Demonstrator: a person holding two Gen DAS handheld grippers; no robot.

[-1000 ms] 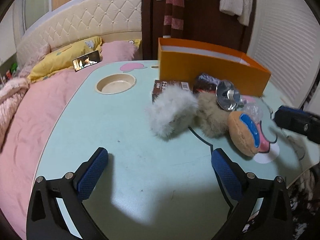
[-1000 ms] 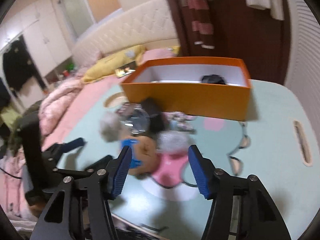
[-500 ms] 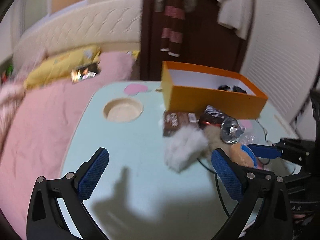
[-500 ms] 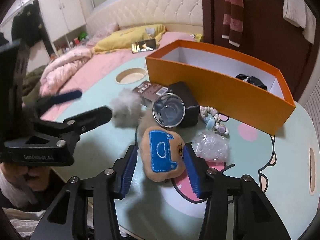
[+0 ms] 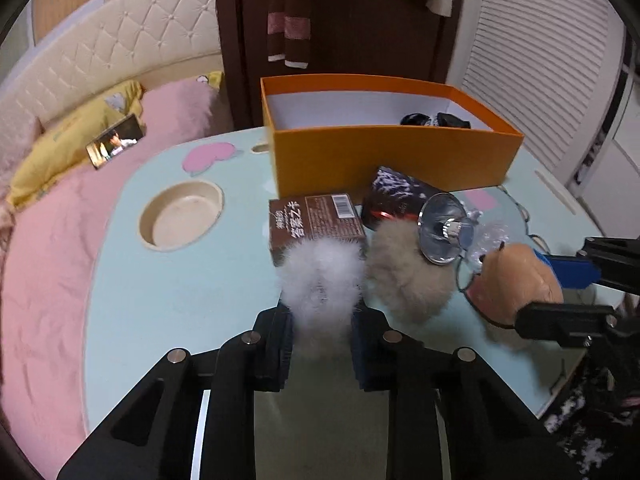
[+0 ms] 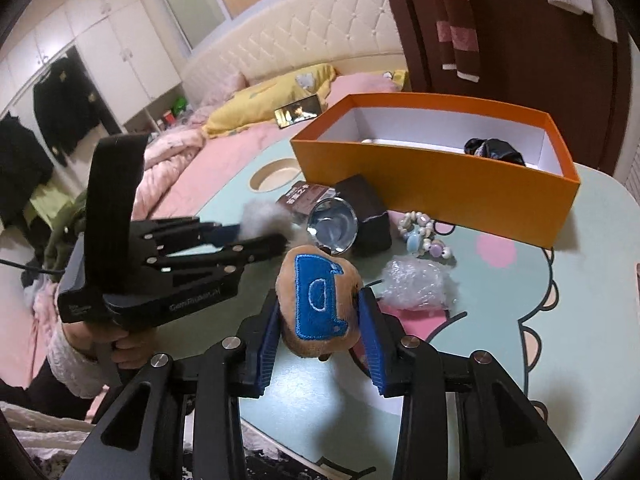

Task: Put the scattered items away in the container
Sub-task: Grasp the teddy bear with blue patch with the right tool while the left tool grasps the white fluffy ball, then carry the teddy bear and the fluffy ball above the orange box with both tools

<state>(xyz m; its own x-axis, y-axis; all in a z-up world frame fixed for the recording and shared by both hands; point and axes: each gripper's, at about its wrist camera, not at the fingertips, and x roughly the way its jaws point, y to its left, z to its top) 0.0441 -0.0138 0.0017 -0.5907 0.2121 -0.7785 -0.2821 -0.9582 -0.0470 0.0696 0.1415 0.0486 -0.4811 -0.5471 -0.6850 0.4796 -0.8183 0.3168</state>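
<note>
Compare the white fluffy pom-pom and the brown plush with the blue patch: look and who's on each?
The white fluffy pom-pom is plain long fur; the brown plush is short-piled with a stitched blue patch. The pom-pom sits between the left gripper jaws, the plush between the right gripper jaws. Shared: both are soft, on the table, outside the orange box, with jaws closing on them.

**Pale green desk, cluttered near its far side**

The desk (image 5: pixel 168 292) is pale green with a cartoon print and a round recess (image 5: pixel 181 214) at its left. An orange box (image 5: pixel 384 156) stands at the far side. Just in front of it lie a brown packet (image 5: pixel 316 222), a dark box (image 6: pixel 366 216), a shiny round metal piece (image 5: pixel 442 232), a bead bracelet (image 6: pixel 424 234) and a clear plastic wrap (image 6: pixel 416 284). Nearer lie a white fur puff (image 5: pixel 320 280), a beige fur puff (image 5: pixel 408 280) and a tan plush (image 6: pixel 320 308).
</note>
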